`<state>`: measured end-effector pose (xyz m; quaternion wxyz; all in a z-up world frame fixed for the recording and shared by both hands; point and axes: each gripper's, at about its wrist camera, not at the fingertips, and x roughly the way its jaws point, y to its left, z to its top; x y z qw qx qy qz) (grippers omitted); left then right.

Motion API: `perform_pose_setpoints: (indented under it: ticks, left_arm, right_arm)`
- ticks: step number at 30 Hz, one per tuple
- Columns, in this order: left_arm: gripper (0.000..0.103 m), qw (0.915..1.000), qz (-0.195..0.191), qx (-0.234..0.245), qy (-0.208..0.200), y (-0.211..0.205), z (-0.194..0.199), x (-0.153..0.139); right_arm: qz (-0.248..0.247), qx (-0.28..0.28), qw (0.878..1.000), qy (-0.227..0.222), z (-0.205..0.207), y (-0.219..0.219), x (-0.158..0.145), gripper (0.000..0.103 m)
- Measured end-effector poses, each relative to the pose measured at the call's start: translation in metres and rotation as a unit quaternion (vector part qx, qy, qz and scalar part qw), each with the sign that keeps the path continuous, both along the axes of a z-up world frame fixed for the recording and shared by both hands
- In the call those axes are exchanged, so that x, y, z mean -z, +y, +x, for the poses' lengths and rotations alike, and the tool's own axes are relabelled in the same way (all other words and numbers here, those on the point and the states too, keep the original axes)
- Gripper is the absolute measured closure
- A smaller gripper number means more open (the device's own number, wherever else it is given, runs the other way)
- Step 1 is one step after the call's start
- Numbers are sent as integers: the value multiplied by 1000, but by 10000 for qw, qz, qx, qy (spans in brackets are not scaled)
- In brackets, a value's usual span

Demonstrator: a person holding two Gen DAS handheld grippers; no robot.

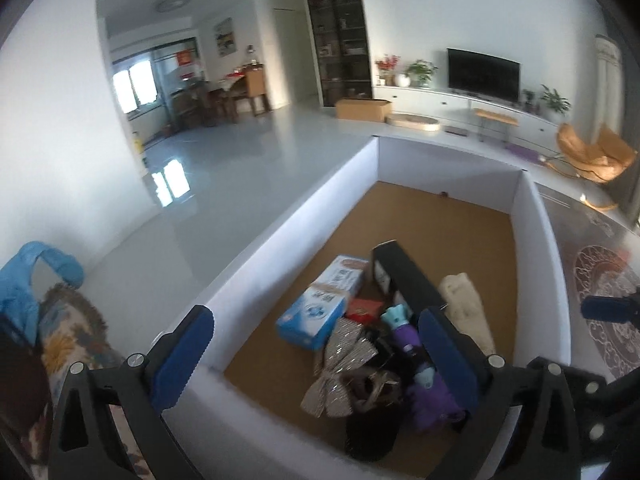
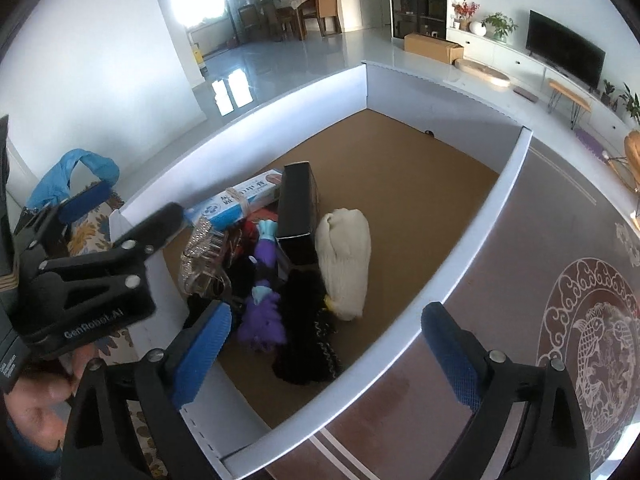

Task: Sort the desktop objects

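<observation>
Two grippers: both are hovering above the pile with blue pads spread wide, holding nothing.
White bin (image 2: pixel 472 236): its thin white walls are enclosing a brown cardboard-like floor; the pile is lying at the near end, the far half showing only floor.
Left gripper (image 1: pixel 316 356): it is hanging over the near left corner of the bin, the pile lying just ahead and between its fingers; in the right wrist view its black body (image 2: pixel 80 276) is showing white lettering "GenRobot.AI".
Right gripper (image 2: pixel 324 352): it is straddling the near right wall, the pile lying just ahead of its left pad.
Black box (image 2: pixel 298 212): long, matte and rectangular, it is leaning on the pile between the blue box and the cream bundle.
Blue-and-white box (image 1: pixel 320 306): long carton printed with writing too blurred to read, lying at the left of the pile, touching the black box.
Cream bundle (image 2: pixel 346 262): ribbed knit fabric, rolled, lying just right of the black box.
Black fuzzy thing (image 2: pixel 306 328): dark and furry, lying nearest the right gripper.
Purple doll (image 2: pixel 264 300): purple plush with teal trim, lying mid-pile.
Silver bow (image 1: pixel 340 368): glittery and sequined, lying beside the doll.
</observation>
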<state>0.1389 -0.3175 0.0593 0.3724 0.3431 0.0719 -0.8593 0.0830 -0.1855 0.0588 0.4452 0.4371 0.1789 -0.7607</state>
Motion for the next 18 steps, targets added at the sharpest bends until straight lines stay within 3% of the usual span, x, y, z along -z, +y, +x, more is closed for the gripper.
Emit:
perform_pose_setpoints:
  ticks: [3, 8, 12, 15, 18]
  left_arm:
    - [0, 9998, -146, -36, -115, 4, 6, 1]
    - [0, 9997, 197, 127, -35, 7, 11, 1]
    - [0, 9997, 150, -61, -186, 9, 8, 0]
    - [0, 9995, 184, -248, 75, 11, 17, -2]
    - [0, 9993, 316, -127, 136, 13, 18, -4]
  right_arm:
    - [-25, 35, 10000, -48, -3, 3, 5, 7]
    - [-113, 24, 9999, -110, -5, 7, 7, 7]
    - [-95, 31, 9999, -114, -5, 9, 8, 7]
    - [-82, 36, 9999, -97, -6, 10, 10, 7]
    - [-95, 29, 9999, -93, -7, 11, 11, 7]
